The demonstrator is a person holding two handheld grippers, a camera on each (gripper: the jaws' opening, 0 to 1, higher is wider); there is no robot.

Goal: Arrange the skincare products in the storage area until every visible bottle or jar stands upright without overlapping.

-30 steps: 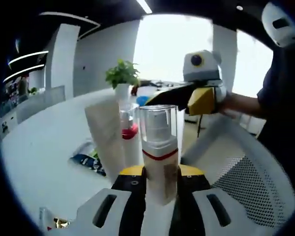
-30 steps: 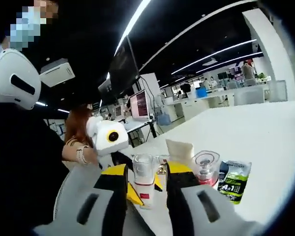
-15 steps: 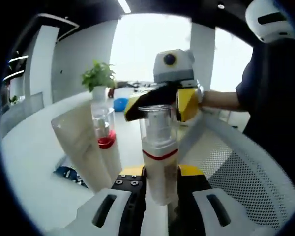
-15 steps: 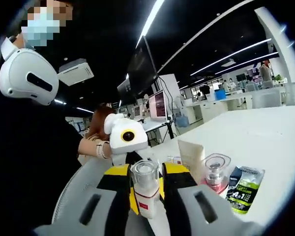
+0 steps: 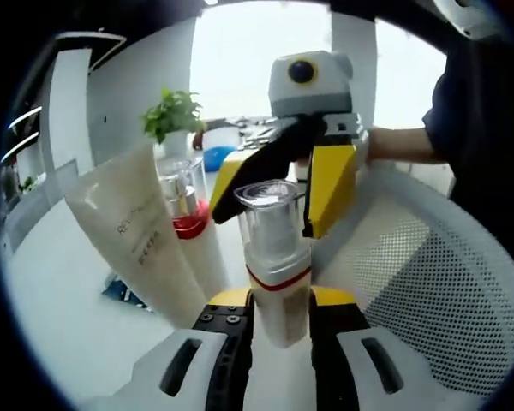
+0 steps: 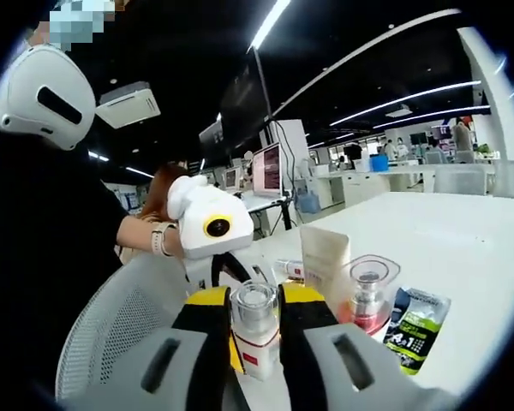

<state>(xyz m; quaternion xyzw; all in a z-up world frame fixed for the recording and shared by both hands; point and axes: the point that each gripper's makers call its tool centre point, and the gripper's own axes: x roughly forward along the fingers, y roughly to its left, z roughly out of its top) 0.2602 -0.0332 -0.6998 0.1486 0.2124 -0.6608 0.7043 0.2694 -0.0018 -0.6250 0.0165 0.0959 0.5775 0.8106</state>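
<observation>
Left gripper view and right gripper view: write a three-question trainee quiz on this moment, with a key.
1. True or false: the cream tube lies flat on the white table.
2. Which gripper is shut on the clear-capped pump bottle? A) left gripper B) right gripper C) neither
3. Fill in: in the right gripper view, the red-banded pump bottle stands between the cream tube and the ____ sachet.

Key: 1. False; it stands up, leaning. 2. A; the bottle also stands between the right gripper's jaws, but whether they touch it cannot be told. 3. Green.
</observation>
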